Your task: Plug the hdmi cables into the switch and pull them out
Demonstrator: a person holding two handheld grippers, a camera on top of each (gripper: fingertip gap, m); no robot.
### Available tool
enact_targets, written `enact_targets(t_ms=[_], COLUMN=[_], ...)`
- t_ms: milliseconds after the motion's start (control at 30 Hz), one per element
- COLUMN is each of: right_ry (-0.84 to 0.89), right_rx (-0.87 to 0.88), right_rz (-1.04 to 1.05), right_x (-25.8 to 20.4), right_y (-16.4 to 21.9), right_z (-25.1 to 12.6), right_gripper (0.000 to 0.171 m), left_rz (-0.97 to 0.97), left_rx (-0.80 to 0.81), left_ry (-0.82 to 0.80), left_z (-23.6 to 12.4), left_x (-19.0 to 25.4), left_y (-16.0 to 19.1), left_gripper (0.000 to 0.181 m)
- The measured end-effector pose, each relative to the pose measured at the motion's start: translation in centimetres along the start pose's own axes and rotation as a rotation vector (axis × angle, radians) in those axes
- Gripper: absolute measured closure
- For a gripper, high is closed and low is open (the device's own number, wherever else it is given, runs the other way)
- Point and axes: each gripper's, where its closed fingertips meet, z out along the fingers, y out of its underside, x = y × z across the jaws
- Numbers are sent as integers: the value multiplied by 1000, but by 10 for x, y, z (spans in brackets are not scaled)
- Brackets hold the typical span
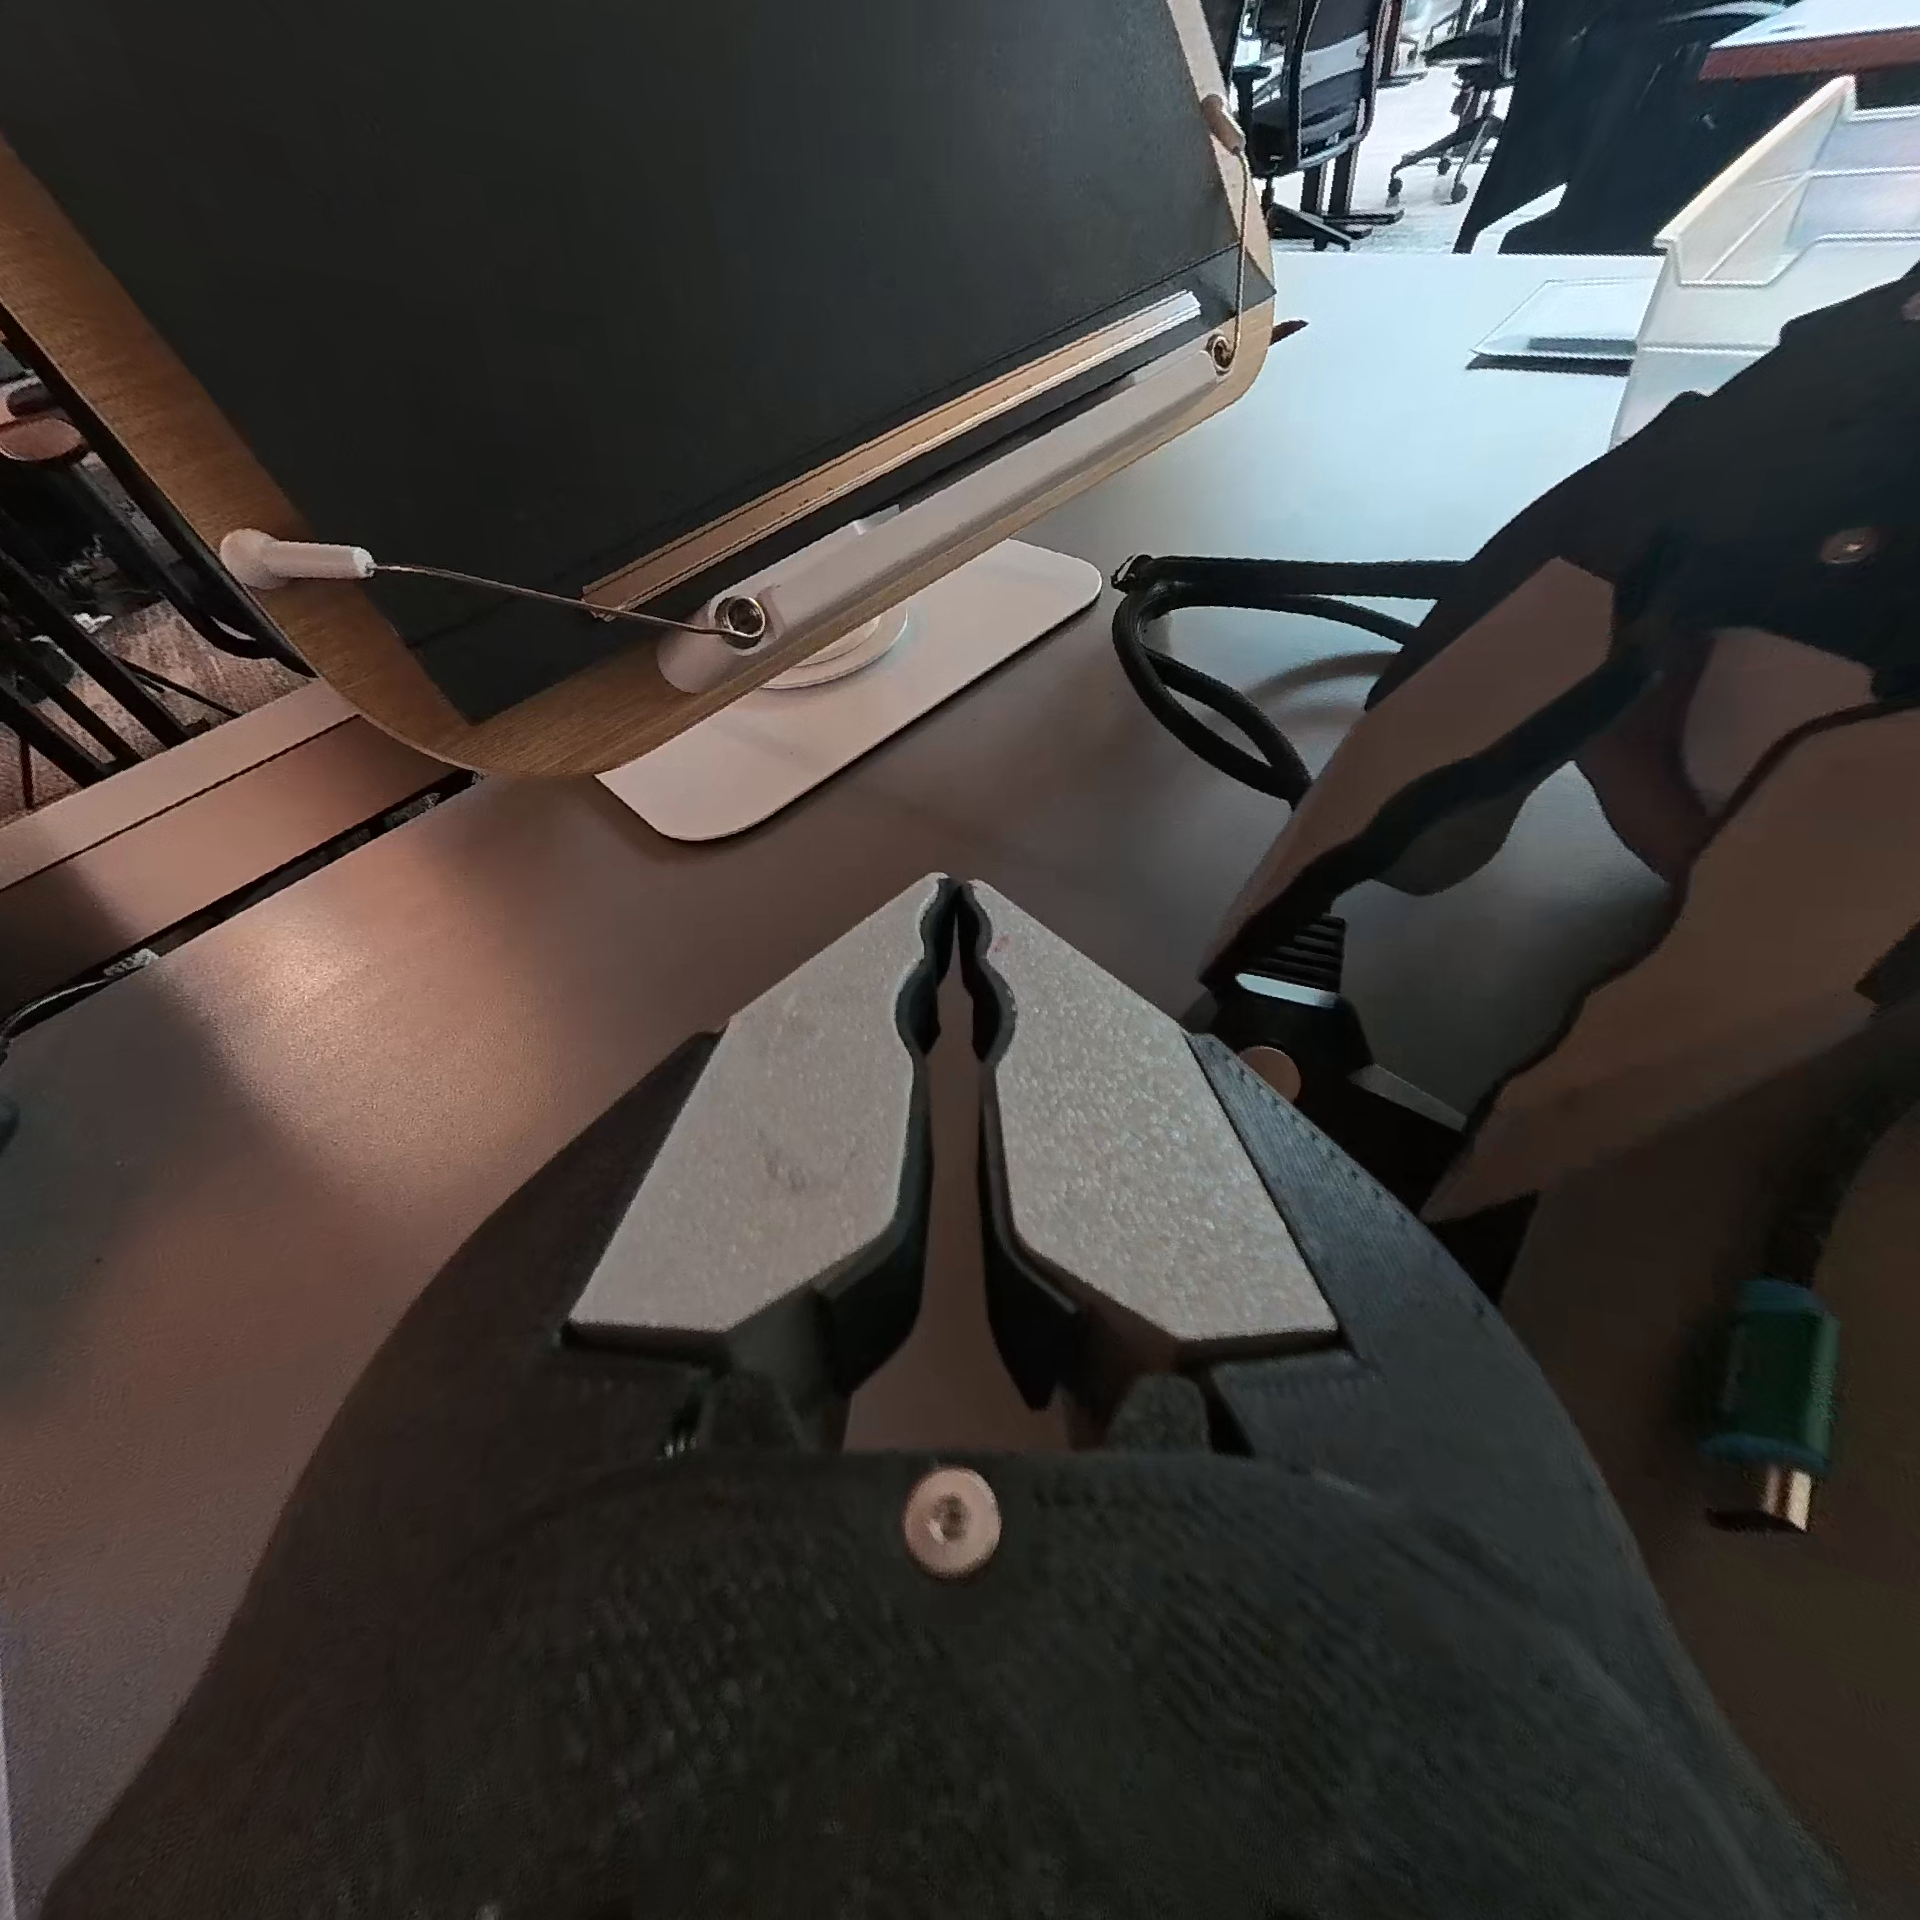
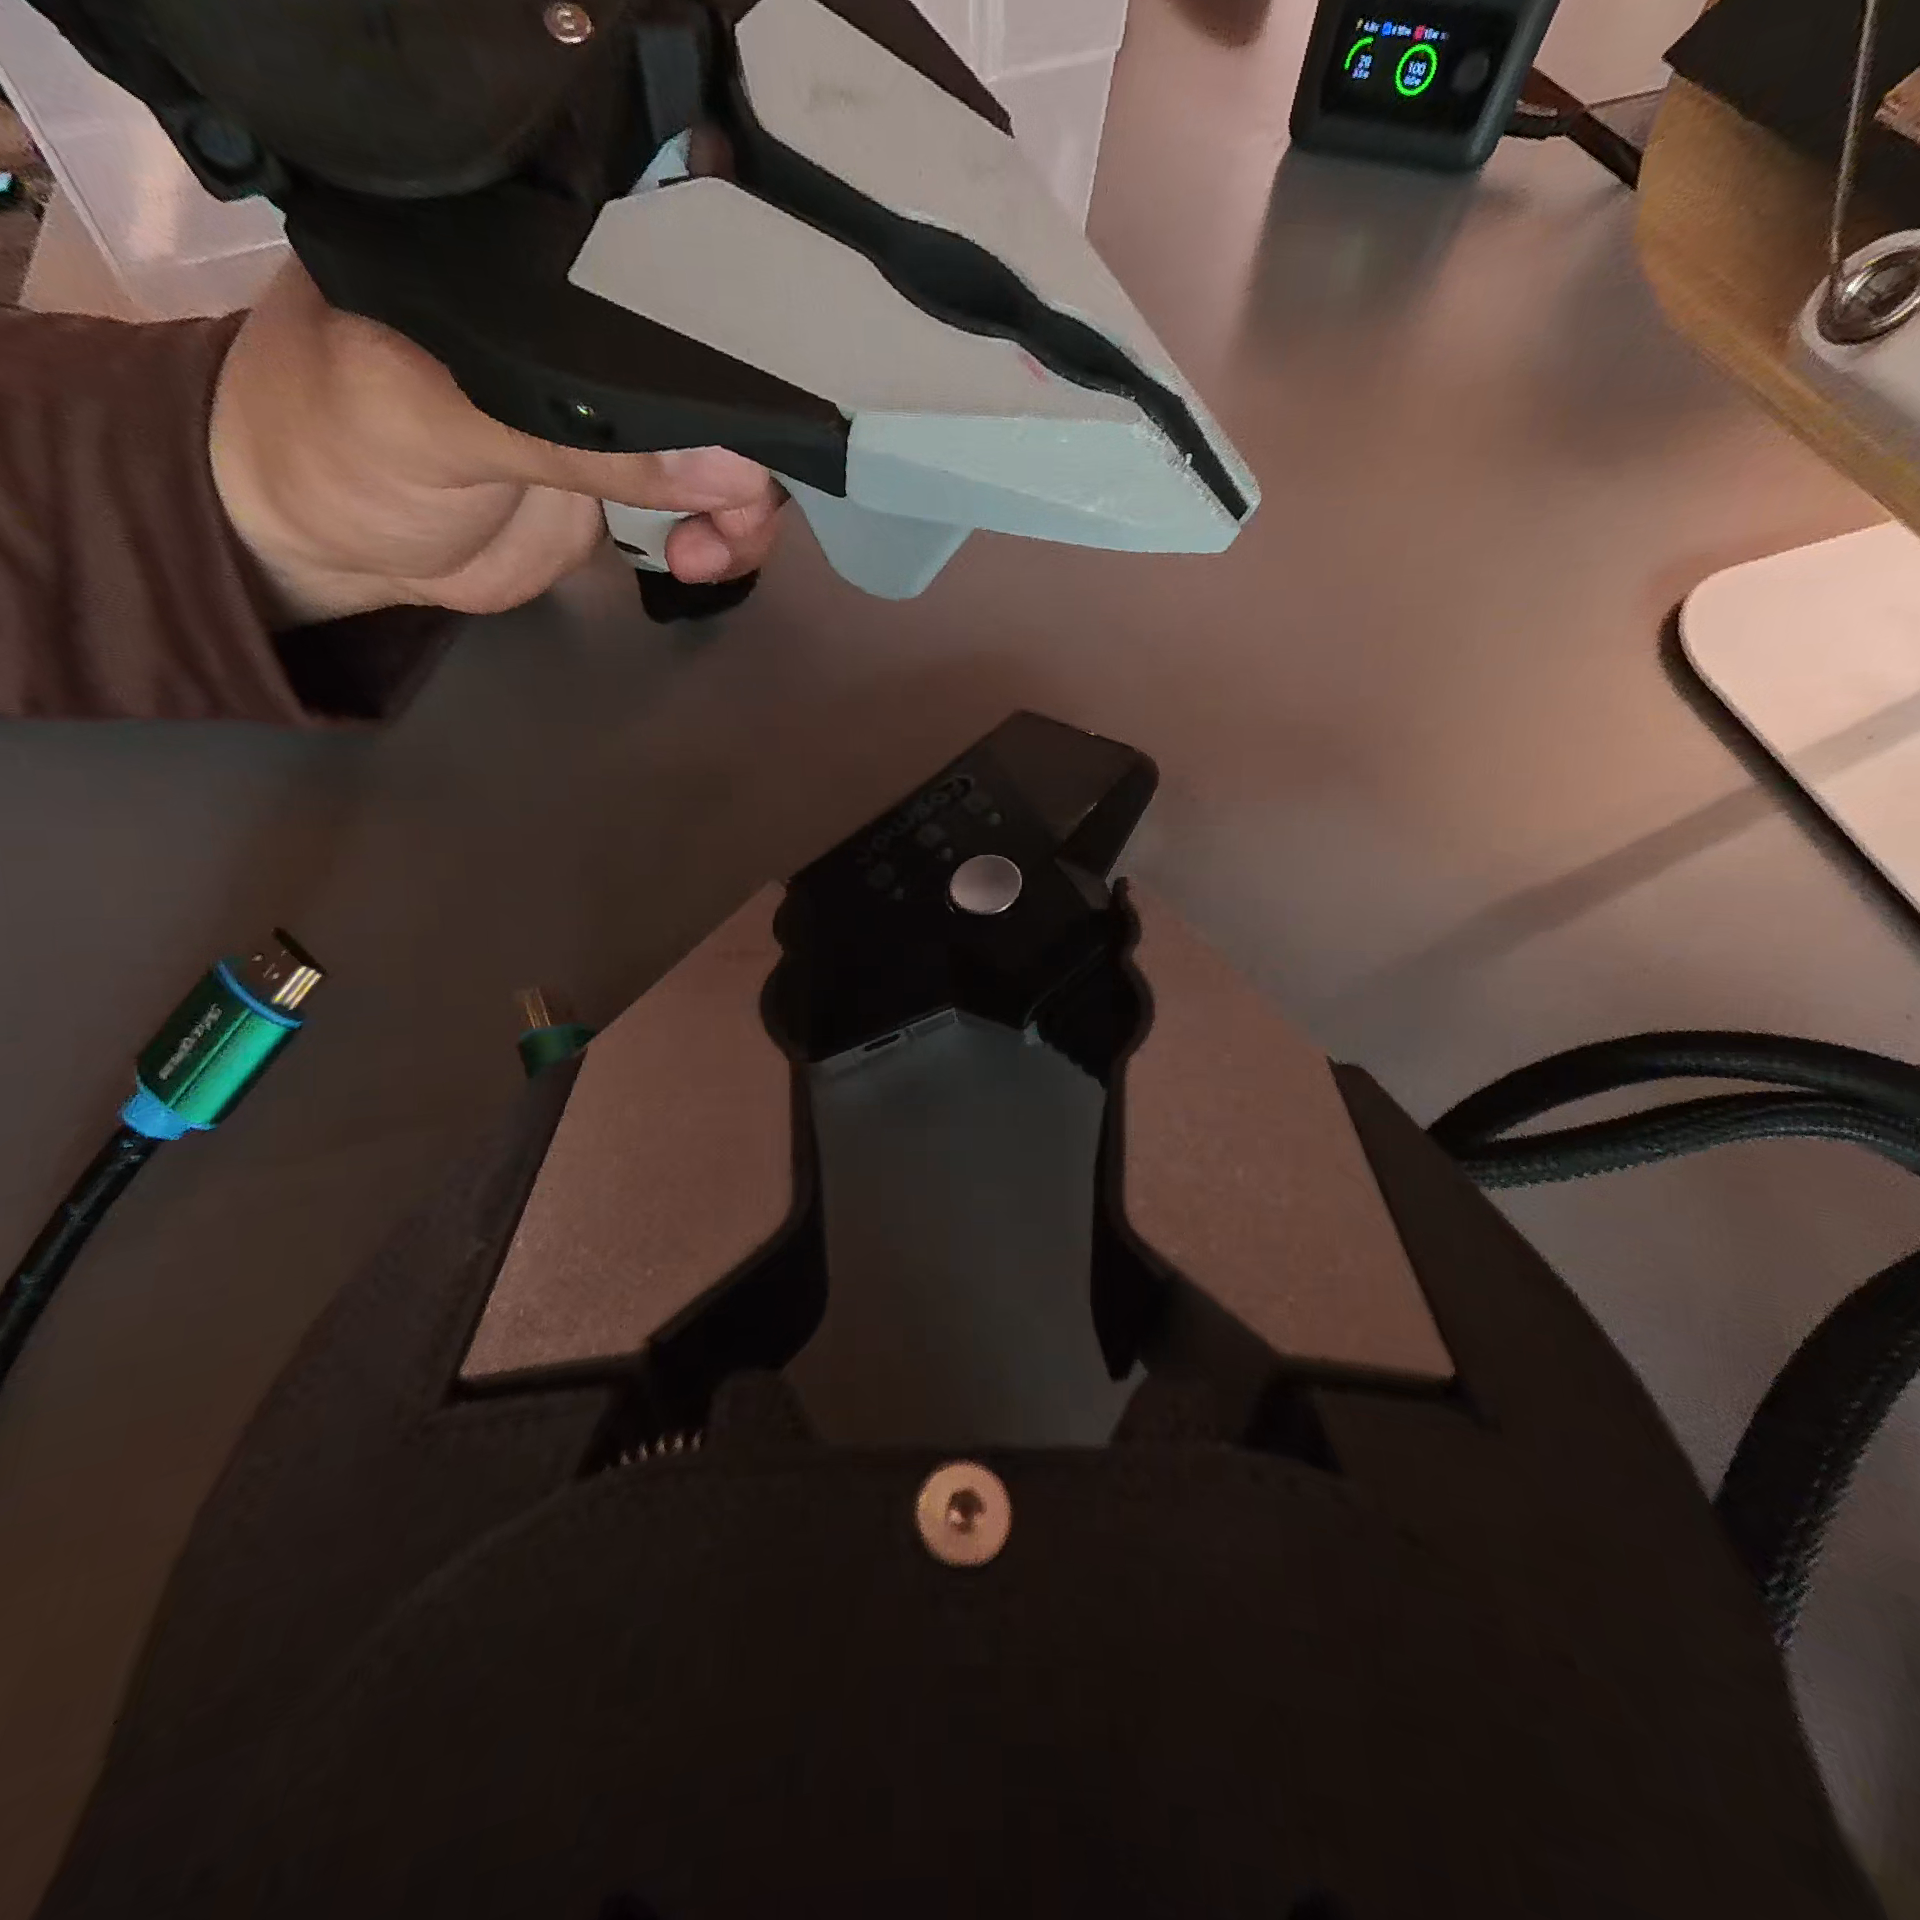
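Observation:
My right gripper (image 2: 956, 925) is shut on the black HDMI switch (image 2: 971, 831), which rests low over the dark table. In the left wrist view the switch (image 1: 1299, 1023) shows between the right gripper's fingers (image 1: 1455, 790), with a black ribbed plug (image 1: 1314, 940) at its far end. My left gripper (image 1: 958, 904) is shut and empty, and hovers above the table left of the switch; it also shows in the right wrist view (image 2: 1195, 457). A green HDMI plug (image 2: 223, 1039) lies loose on the table to the left. A second green plug (image 2: 545, 1029) is half hidden behind my right finger.
A monitor (image 1: 623, 260) with a wooden frame stands on a white base (image 1: 862, 707) behind the work area. Black braided cables (image 2: 1662, 1091) loop to the right of the switch. A small device with a lit screen (image 2: 1413, 73) stands at the far edge. A person's hand (image 2: 416, 488) holds the left gripper. About 8 cm separates my left fingertips from my right.

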Motion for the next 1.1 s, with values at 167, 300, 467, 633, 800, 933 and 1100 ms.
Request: enact_targets(t_ms=[167,300,467,633,800,933,1100], right_ry=[-4,-7,-14,-30,-29,-19,11], right_rx=[0,1,5,11,20,7,-29], right_rz=[6,12,16,5,-7,-23,-49], right_x=[0,0,0,-3,-2,1,7], right_y=[0,0,0,-1,-2,1,8], right_z=[0,0,-1,-1,-5,-8,-6], right_gripper=[116,116,116,113,112,119,125], left_rz=[6,7,6,8,7,7,16], left_rx=[-1,-1,-1,-1,3,3,5], left_ry=[3,3,2,2,0,1,2], left_z=[0,0,0,0,-1,-1,-1], left_x=[1,2,1,1,1,1,2], left_y=[0,0,0,0,-1,-1,-2], left_gripper=[181,181,181,181,181,181,181])
